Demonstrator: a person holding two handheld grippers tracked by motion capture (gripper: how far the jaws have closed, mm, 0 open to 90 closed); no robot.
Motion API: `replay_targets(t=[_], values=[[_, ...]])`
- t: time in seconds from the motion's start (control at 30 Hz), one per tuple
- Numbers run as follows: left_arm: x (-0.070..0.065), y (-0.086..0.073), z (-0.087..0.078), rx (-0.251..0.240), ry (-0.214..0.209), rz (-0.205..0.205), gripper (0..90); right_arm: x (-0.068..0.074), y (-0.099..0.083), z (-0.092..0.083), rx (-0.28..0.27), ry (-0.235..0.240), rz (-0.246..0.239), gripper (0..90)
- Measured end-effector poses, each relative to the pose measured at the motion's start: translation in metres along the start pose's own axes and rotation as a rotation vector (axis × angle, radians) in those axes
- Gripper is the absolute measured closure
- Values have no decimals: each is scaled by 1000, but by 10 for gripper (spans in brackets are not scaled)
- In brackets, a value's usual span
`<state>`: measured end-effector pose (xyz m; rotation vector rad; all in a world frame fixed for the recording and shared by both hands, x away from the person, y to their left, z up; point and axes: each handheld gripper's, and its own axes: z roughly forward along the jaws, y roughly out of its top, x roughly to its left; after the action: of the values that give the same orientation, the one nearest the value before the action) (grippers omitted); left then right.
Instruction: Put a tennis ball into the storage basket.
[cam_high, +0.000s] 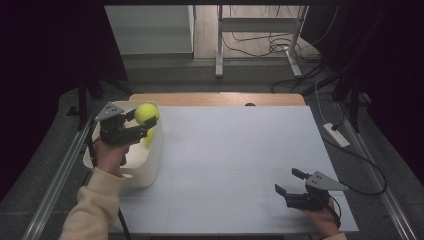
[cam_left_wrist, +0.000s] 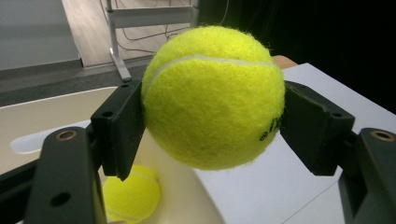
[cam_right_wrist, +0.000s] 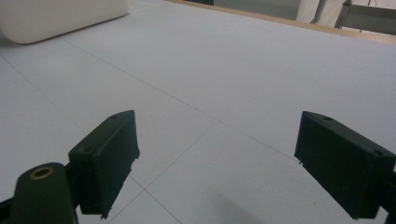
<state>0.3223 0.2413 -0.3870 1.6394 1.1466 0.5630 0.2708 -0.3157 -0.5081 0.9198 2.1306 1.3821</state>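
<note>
My left gripper (cam_high: 142, 116) is shut on a yellow tennis ball (cam_high: 146, 113), held above the right rim of a white tub (cam_high: 151, 165) at the table's left. In the left gripper view the tennis ball (cam_left_wrist: 212, 95) sits squeezed between both black pads (cam_left_wrist: 123, 126). A second tennis ball (cam_left_wrist: 132, 196) lies inside the tub below; the high view shows that second tennis ball (cam_high: 149, 135) just under the gripper. My right gripper (cam_high: 289, 181) rests low over the white table near the front right, open, with nothing between its fingers (cam_right_wrist: 107, 156).
The white tub (cam_right_wrist: 56, 16) appears far off at the top left of the right gripper view. A white mat (cam_high: 235, 160) covers the table, with a wooden edge (cam_high: 215, 98) at the back. Cables and a power strip (cam_high: 336, 134) lie on the floor to the right.
</note>
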Motion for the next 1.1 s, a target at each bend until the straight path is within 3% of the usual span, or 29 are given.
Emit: replay_targets(t=[0.23,0.37,1.1], values=[[7,-3,-6,-4,21,-11,271,1,0,1,4,-2,-1,131],[11,-6,-7,2,53,-13,270,0,0,0,-4,-1,-1,131],[22,-17,-10,46,104,-19,270,0,0,1,1,-5,1,132]])
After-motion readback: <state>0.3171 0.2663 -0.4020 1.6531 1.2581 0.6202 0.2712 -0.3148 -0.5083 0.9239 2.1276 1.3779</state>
